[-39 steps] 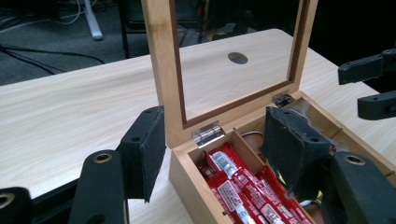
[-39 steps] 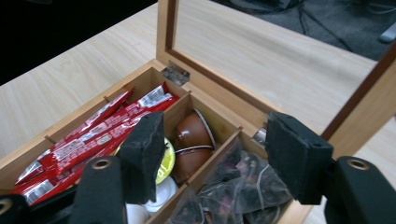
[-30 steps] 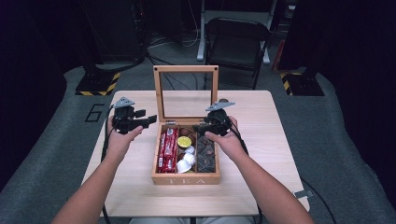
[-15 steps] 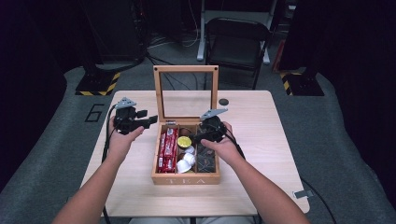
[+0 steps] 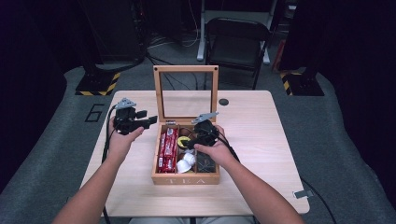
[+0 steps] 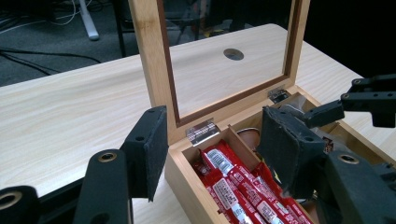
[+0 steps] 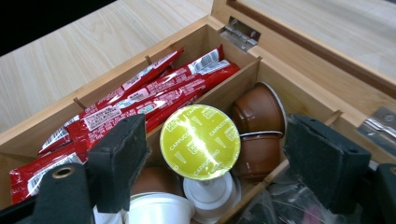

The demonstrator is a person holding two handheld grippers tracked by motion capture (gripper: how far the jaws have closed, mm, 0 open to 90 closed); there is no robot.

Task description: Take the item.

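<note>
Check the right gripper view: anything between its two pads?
Yes. In the right gripper view the yellow-lidded capsule sits between the open right gripper pads, untouched, inside the wooden tea box, with brown capsules behind it.

High view looks down on the bench (image 5: 261, 140) from above; each claw camera looks closely along its jaws; all share the wooden box (image 5: 187, 179).

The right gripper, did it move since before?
Yes. The right gripper slid left from the wooden box's right edge to over its middle compartment, jaws just opening, empty.
</note>
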